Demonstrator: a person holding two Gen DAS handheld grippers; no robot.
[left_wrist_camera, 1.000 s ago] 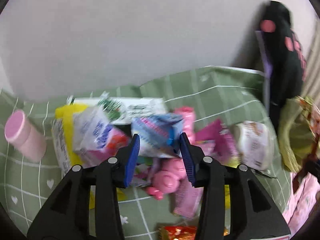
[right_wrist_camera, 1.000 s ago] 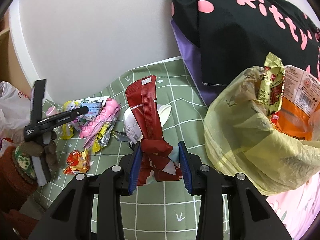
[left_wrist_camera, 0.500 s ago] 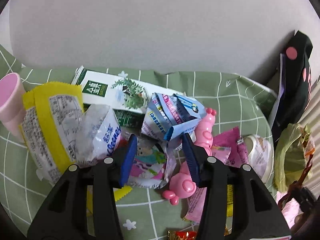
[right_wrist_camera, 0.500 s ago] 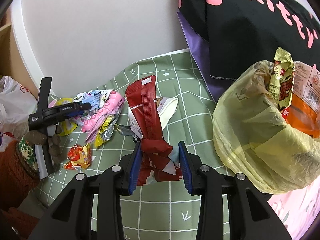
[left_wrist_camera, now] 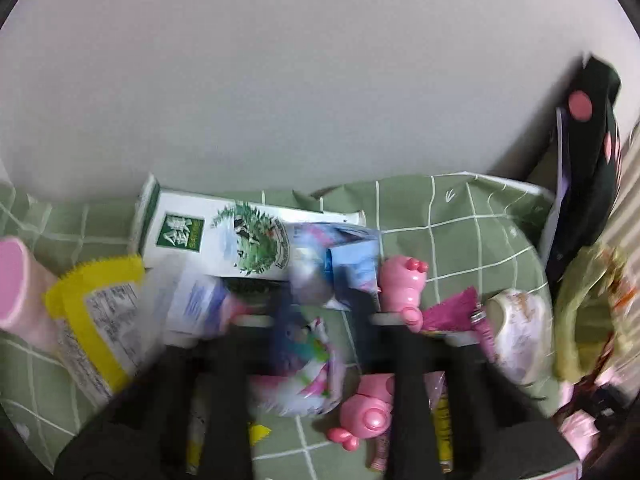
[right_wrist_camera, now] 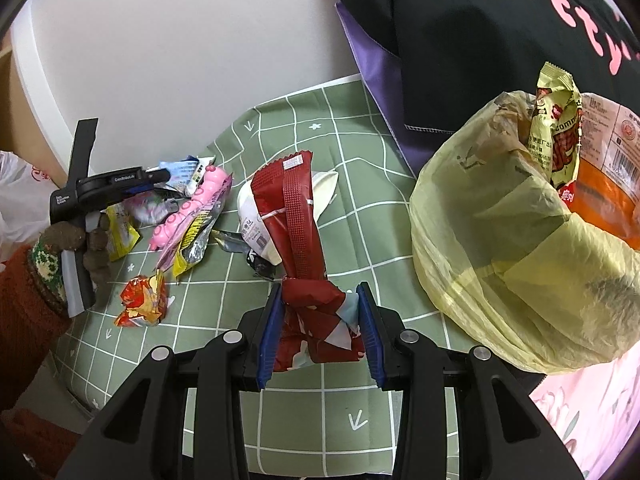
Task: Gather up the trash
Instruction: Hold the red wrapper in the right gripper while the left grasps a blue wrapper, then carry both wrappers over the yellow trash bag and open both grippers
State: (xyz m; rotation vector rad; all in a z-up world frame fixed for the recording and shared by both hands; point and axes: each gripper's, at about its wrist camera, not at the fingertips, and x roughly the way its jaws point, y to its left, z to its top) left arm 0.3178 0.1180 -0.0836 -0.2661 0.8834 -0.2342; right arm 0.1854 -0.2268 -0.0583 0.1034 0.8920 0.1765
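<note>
While a green checked cloth (right_wrist_camera: 352, 168) covers the worktop by the white wall (right_wrist_camera: 180, 40), my right tool (right_wrist_camera: 320, 336) grips a red wrapper (right_wrist_camera: 304, 240), standing upright, beside the yellow bag (right_wrist_camera: 500, 240); my left tool (left_wrist_camera: 320, 320) is blurred, grip unclear

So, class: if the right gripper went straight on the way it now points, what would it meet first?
The right gripper, shut on the red wrapper, points at the white cup lying on the green cloth. That is probably first, though depth is unclear.
</note>
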